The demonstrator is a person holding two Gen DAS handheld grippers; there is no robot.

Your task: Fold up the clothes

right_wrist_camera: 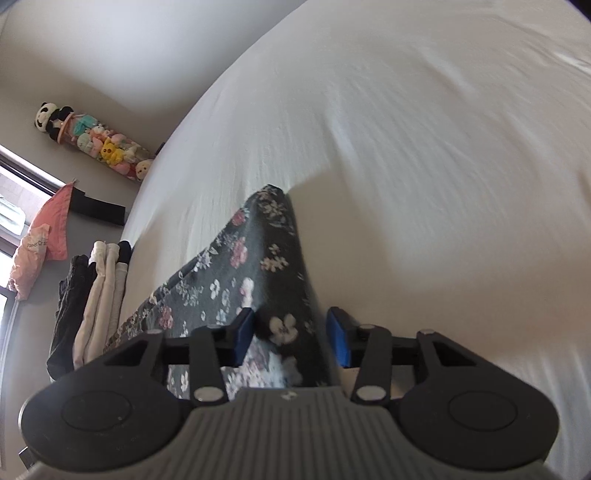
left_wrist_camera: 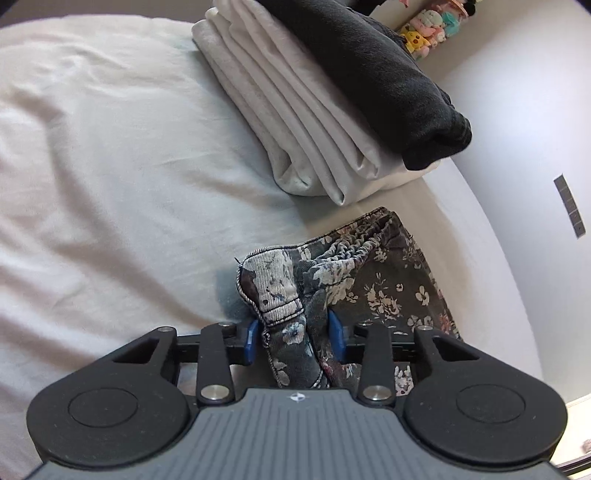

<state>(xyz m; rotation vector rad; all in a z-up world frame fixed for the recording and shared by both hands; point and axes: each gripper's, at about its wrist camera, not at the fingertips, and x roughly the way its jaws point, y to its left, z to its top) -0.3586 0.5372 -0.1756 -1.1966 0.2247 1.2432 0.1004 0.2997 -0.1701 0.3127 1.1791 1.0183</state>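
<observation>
Both grippers, left (left_wrist_camera: 294,334) and right (right_wrist_camera: 290,334), had their fingers closed on bunched edges of the floral garment (left_wrist_camera: 373,280), apparently holding it over the bed (left_wrist_camera: 110,166) for folding, low in frame below the folded stack (left_wrist_camera: 314,110).

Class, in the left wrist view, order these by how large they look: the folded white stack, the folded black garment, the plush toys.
1. Folded white stack
2. Folded black garment, looking nearly as large; close call
3. Plush toys, far back, so apparent size only
</observation>
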